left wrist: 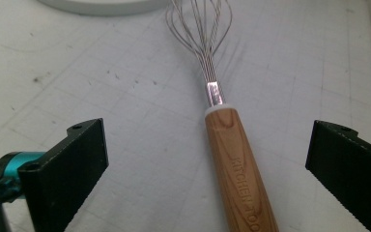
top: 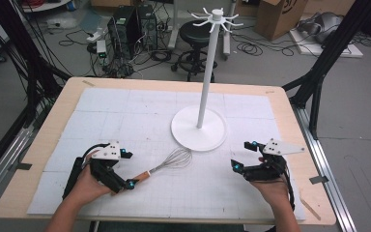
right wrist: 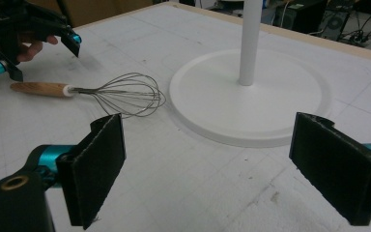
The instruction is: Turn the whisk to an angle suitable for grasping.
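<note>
- Left tool [top: 129,169] — jaws spread either side of the whisk [left wrist: 232,145] handle, not touching it.
- Right tool [top: 241,155] — spread, near the white stand [top: 199,128] on the tabletop [top: 53,125].

Left claw [top: 128,169]: black frame, teal knobs at the jaw tips, grey three-cornered plate on top.
Right claw [top: 244,155]: same black build, teal accents, grey plate, black cable trailing back.
Jaws: flat black pads, ridged edges.
Forearms: bare, no sleeves.

Pale wood-grain whisk handle [left wrist: 239,169], silver wires, white stand [top: 199,128], grey-gridded white mat [top: 125,121].
</note>
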Demonstrator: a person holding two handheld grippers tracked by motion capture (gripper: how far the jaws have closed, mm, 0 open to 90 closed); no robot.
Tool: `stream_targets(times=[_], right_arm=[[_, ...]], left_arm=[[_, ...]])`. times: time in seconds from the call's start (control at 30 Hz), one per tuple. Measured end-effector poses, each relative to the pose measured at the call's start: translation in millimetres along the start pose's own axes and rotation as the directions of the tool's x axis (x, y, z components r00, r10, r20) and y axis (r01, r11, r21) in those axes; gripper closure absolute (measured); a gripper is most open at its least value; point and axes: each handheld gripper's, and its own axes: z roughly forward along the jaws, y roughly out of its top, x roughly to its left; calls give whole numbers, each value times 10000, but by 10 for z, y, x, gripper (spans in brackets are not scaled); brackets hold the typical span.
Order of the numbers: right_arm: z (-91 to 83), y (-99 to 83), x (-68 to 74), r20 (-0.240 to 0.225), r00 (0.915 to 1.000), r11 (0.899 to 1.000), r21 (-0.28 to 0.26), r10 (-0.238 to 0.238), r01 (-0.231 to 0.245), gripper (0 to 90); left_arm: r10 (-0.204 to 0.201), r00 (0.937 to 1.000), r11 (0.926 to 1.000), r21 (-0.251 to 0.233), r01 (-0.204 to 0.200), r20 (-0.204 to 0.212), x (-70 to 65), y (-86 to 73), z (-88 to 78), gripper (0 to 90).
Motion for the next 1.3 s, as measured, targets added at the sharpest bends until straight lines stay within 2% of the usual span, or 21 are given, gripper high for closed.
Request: stream_targets(times=[0.07, 0.13, 0.23, 0.27, 0.3, 0.43, 0.5, 0.6, 0.67, 0.87, 1.0, 1.17, 1.2, 1.27, 1.3], right_arm=[[4, 0, 1, -7, 10000, 10000, -13, 1, -1, 119], [2, -1, 1, 42, 10000, 10000, 24, -28, 28, 119], [-6, 0, 7, 42, 10000, 10000, 24, -36, 35, 119], [-6, 0, 7, 42, 10000, 10000, 24, -36, 35, 119], [-6, 0, 3, 50, 10000, 10000, -12, -41, 41, 119], [-4, -7, 1, 82, 10000, 10000, 29, -52, 51, 119], [1, -8, -4, 107, 9999, 10000, 58, -51, 50, 119], [4, -16, -6, 151, 9999, 9999, 142, -50, 48, 119], [5, -15, 0, 159, 9998, 9999, 139, -100, 98, 119], [6, -15, 5, 213, 9997, 9998, 190, -110, 106, 120], [-3, -6, -5, 227, 9997, 9998, 137, -135, 132, 120], [-54, 14, -10, 336, 9993, 9999, -39, -163, 165, 121], [-64, 17, -11, 327, 9994, 9999, -39, -102, 103, 121], [-79, 19, -19, 374, 9992, 9999, -118, -118, 123, 121], [-87, 19, -25, 367, 9992, 9998, -155, -133, 139, 121]], left_arm=[[12, 9999, 9998, 206, -14, 120, -11, 2, 21, 52], [114, 9995, 9993, 342, -124, 286, -15, 0, 32, 153], [46, 9996, 9984, 556, -61, 284, -25, -2, 51, 232], [32, 9994, 9979, 638, -54, 341, -23, -3, 58, 232], [5, 9994, 9969, 781, -32, 344, -27, -2, 71, 310], [69, 9991, 9942, 1068, -113, 420, -48, 12, 101, 440], [272, 9985, 9882, 1494, -340, 472, -89, 47, 161, 502], [635, 9979, 9812, 1816, -651, 148, -142, 103, 198, 554], [776, 9969, 9781, 1931, -779, 93, -164, 129, 218, 614], [692, 9976, 9741, 2161, -672, -16, -171, 163, 231, 626], [708, 9975, 9678, 2419, -691, 19, -165, 205, 241, 656], [617, 9981, 9685, 2416, -609, 44, -154, 226, 259, 677], [538, 9985, 9664, 2512, -546, 103, -139, 258, 263, 685], [543, 9984, 9671, 2478, -568, 167, -132, 273, 273, 704], [704, 9972, 9646, 2533, -741, 234, -134, 307, 316, 704]])
